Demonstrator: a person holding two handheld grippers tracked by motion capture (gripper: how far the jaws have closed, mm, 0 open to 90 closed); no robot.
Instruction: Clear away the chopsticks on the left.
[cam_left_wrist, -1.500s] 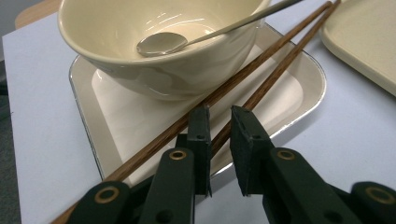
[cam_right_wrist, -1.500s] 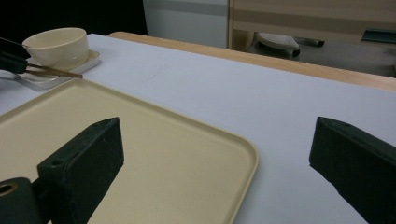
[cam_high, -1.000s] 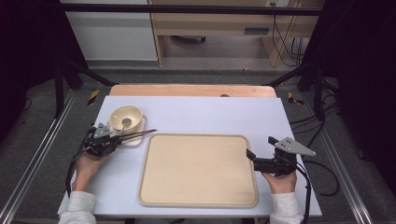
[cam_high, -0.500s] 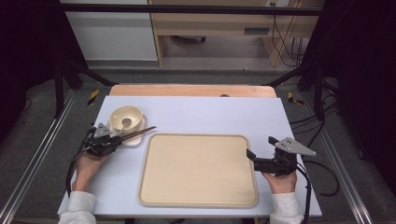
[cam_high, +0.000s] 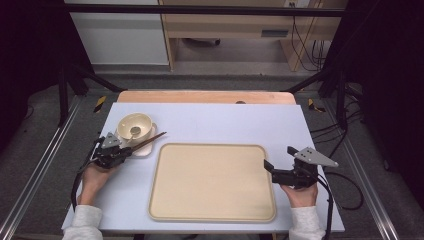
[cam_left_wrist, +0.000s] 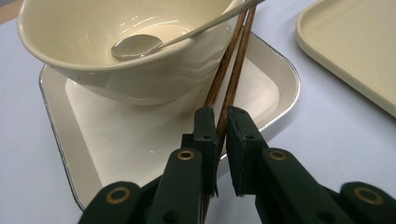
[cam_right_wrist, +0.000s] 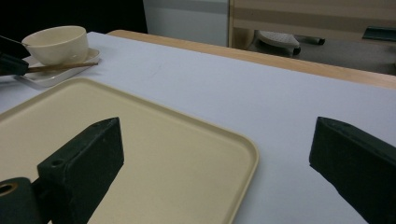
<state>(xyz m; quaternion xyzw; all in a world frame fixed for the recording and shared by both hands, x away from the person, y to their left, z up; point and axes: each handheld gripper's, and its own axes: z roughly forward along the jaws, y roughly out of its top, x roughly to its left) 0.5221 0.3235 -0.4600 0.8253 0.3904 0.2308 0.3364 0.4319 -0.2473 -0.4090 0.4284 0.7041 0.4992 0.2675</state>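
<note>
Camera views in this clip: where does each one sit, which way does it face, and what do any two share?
High view: above the person's side, facing forward and down on the table; both forearms, left gripper, right gripper.
Left gripper view: rides on the left gripper, along jaws closed on the chopsticks beside the bowl.
Right gripper view: rides on the right gripper, across the tray, own jaws wide apart.
Shared: bowl, chopsticks and tray in all three.

1. Open table surface (cam_high: 225, 120) beyond tray (cam_high: 212, 182), w/ room to pass.
2. Bowl (cam_high: 134, 125) on small dish (cam_left_wrist: 261, 88) blocking far-left corner, chopsticks (cam_left_wrist: 231, 70) slanting over dish rim.
</note>
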